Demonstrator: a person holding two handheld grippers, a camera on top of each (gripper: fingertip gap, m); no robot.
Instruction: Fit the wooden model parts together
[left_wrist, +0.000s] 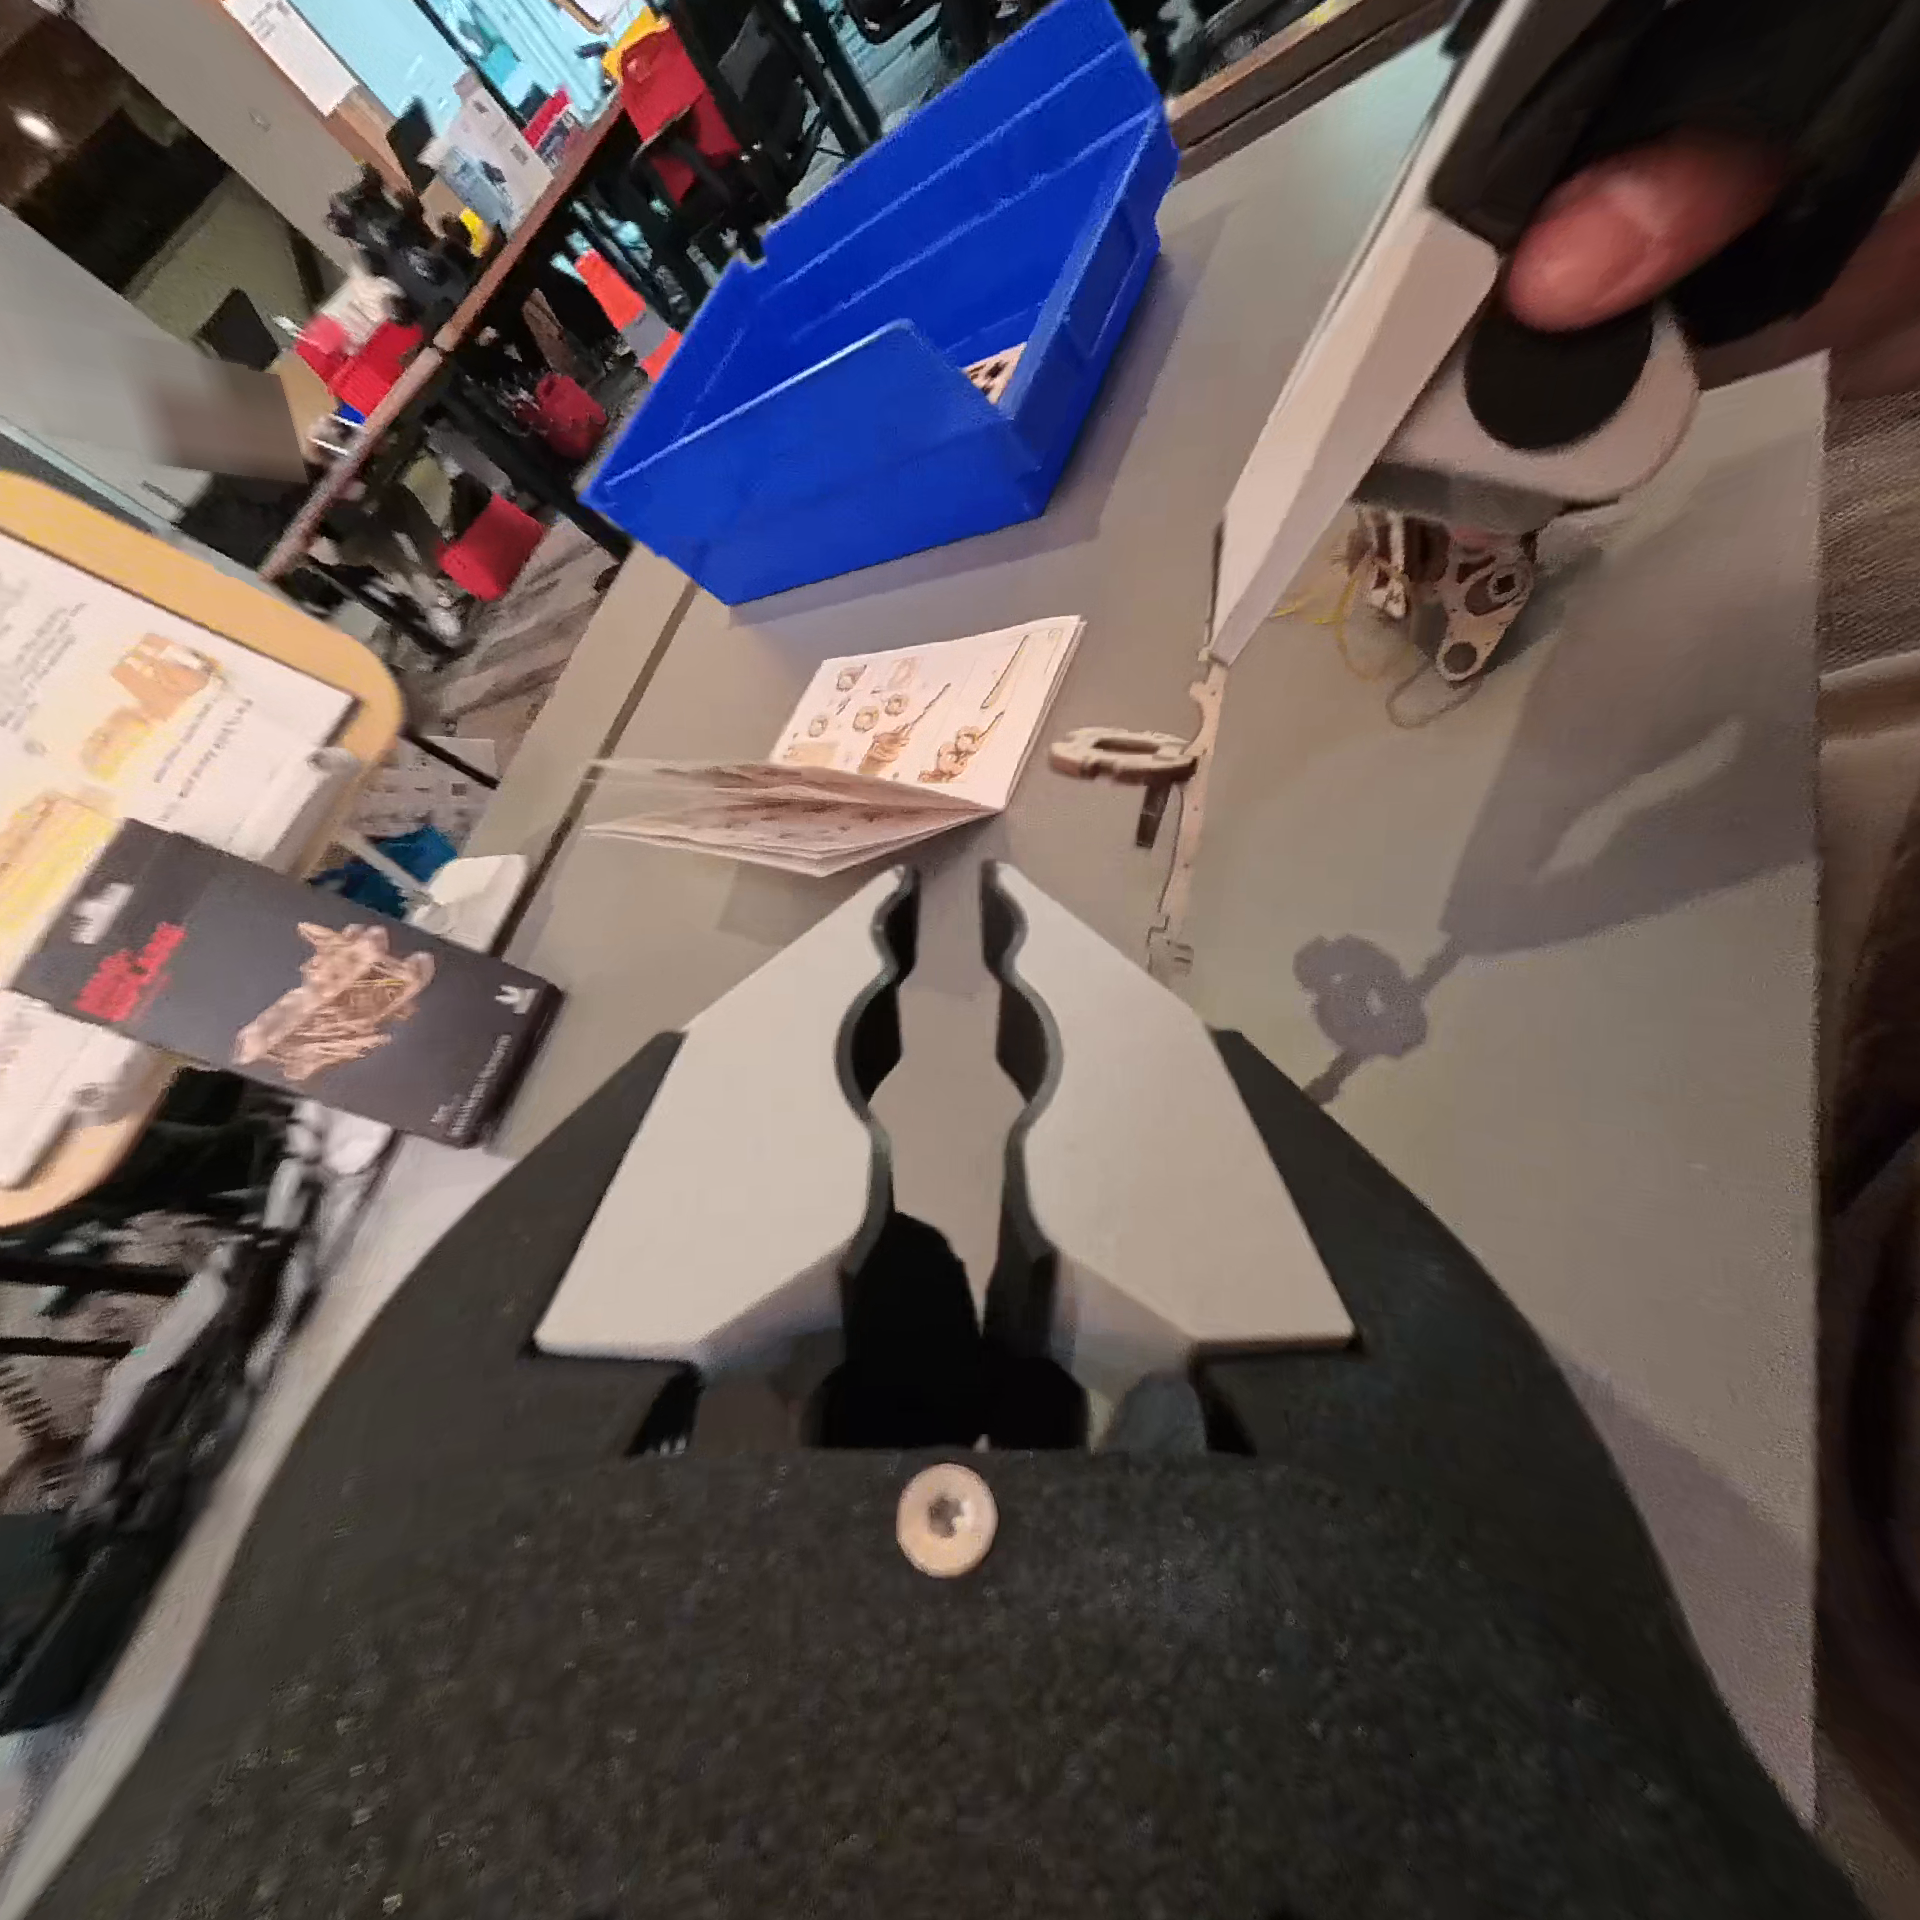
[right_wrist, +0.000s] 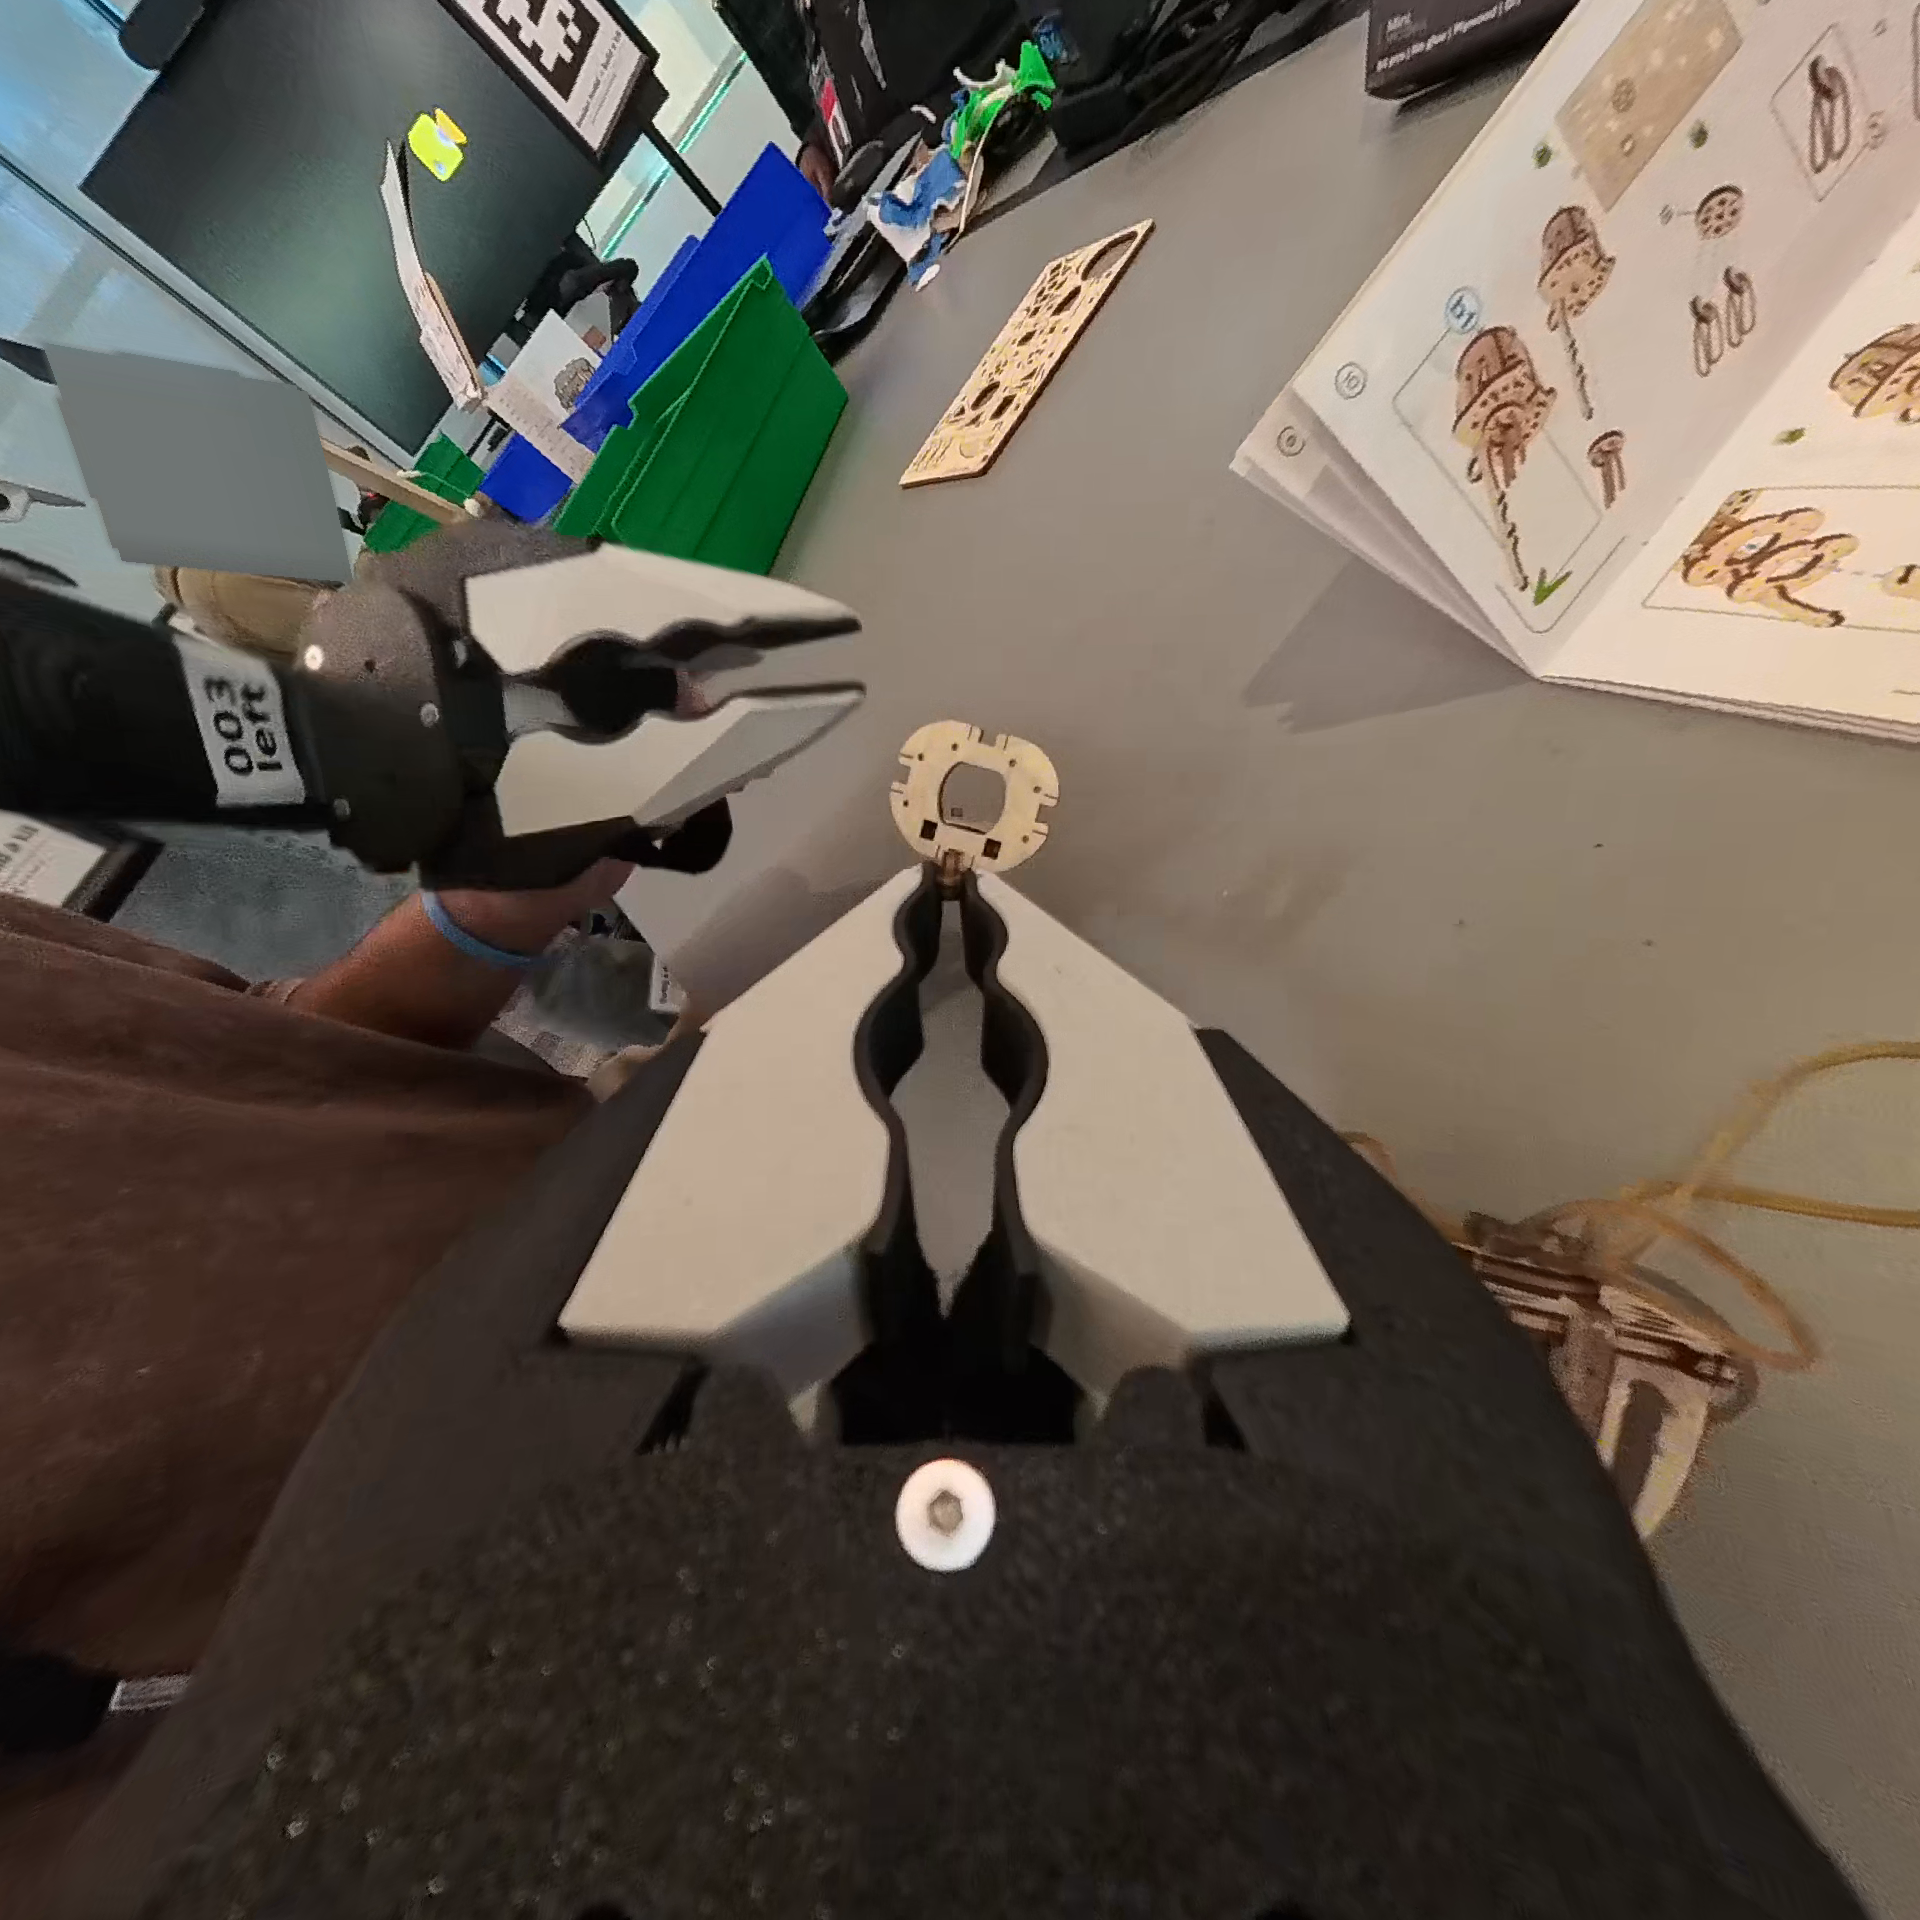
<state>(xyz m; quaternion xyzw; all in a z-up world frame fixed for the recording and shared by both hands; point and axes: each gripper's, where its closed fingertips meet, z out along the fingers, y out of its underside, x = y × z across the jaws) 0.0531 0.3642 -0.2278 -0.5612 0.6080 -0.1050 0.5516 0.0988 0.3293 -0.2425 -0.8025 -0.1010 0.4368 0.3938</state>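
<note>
Plywood ring (right_wrist: 974, 792), pale and notched round its rim with a squarish hole in the middle, is pinched by a small tab at the tips of the right gripper (right_wrist: 951, 881), held up clear of the grey table (right_wrist: 1299, 935). Left gripper (right_wrist: 857, 657) hangs just beside it, tips slightly parted, nothing between them. Part-built model (right_wrist: 1600, 1320) with yellow string (right_wrist: 1662, 1195) trailing lies on the table near the right gripper, well apart from the ring. Booklet (right_wrist: 1662, 364) lies open beyond; a cut-out sheet (right_wrist: 1023, 358) farther off; blue bin (left_wrist: 894, 343) at the table's far edge. Step in hand, as I judge it: one piece picked, not yet mated to anything. Next move likely calls for the left gripper to steady the ring or fetch its partner, with notches lined up before pressing; the thin tab hold could twist under load.
</note>
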